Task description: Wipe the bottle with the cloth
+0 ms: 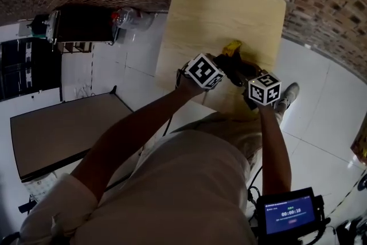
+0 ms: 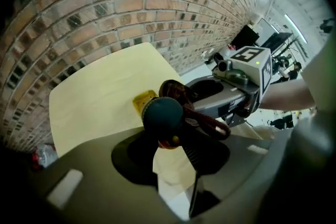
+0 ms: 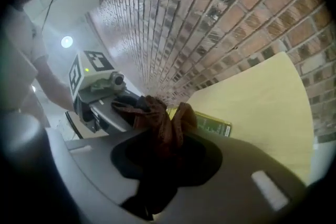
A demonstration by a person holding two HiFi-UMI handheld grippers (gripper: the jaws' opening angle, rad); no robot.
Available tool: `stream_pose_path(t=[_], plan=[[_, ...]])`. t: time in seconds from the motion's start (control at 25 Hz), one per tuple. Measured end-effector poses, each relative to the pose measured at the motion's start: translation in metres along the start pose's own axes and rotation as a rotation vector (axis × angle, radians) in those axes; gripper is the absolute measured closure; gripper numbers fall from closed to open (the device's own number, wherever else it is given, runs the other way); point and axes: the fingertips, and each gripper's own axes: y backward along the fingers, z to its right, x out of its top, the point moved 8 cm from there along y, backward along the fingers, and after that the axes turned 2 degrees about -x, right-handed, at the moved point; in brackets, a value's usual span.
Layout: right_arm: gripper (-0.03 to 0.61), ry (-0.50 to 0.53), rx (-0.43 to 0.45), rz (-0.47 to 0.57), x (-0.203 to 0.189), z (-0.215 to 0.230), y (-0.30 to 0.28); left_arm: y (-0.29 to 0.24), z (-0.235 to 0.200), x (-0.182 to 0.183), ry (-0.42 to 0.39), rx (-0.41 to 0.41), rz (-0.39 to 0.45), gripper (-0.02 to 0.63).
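Left gripper view: the left gripper looks down on the bottle. Its jaws are closed on the top part of the bottle, just under the round dark blue-green cap. The bottle has a yellow and green label. It is over the pale wooden table, near the brick wall. I cannot tell if its bottom rests on the table.

In the right gripper view, the right gripper has its jaws closed on a dark red-brown cloth. The cloth is bunched up. It hangs out of the jaws and lies against the side of the bottle, close to the left gripper.

The job now looks like rubbing the bottle with the cloth. To do it well, the left gripper should hold the bottle tight and not let it turn or tip. The right gripper should press the soft cloth on the bottle, not its hard jaws. It should slide the cloth along the label side and around it, so no part is missed. The two grippers are very close, so the right one must take care not to bump the left one or pull the bottle loose.

The bottle is the only thing here that holds something. Its cap is on. I cannot see what is inside it.
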Motion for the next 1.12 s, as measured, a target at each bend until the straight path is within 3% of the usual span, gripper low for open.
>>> stream_pose_path(t=[0.16,0.28,0.36,0.48,0.6,0.68,0.84,0.92,1.0,1.12], plan=[[0.485,-0.035,0.020,-0.111,-0.013,0.006,-0.007,0.001,0.007,-0.009,-0.125,-0.033,-0.014,0.459],[0.486,-0.061,0.010,-0.135,-0.007,0.019,-0.011,0.001,0.002,-0.007,-0.154,-0.036,-0.003,0.459],[0.491,-0.057,-0.054,-0.191,-0.013,0.027,-0.016,0.000,0.001,-0.010,-0.156,-0.037,0.000,0.459],[0.497,-0.027,-0.193,-0.359,-0.035,0.041,-0.027,0.000,0.004,-0.012,-0.154,-0.026,-0.011,0.459],[0.494,0.056,-0.325,-0.507,-0.047,0.041,-0.035,0.000,0.005,-0.010,-0.104,0.001,-0.019,0.459],[0.492,0.108,-0.390,-0.493,-0.045,0.036,-0.031,0.000,0.003,-0.010,-0.021,0.005,-0.002,0.458],[0.489,0.059,-0.506,-0.178,-0.041,0.029,0.021,-0.001,0.001,-0.009,0.284,-0.008,0.079,0.453],[0.489,0.081,-0.466,-0.105,-0.055,0.016,0.041,-0.001,0.000,-0.007,0.434,0.000,0.119,0.453],[0.488,0.154,-0.415,-0.099,-0.074,-0.001,0.047,-0.002,-0.002,-0.007,0.566,0.001,0.156,0.449],[0.488,0.272,-0.355,-0.035,-0.076,-0.033,0.042,-0.005,-0.003,-0.006,0.699,0.005,0.190,0.448]])
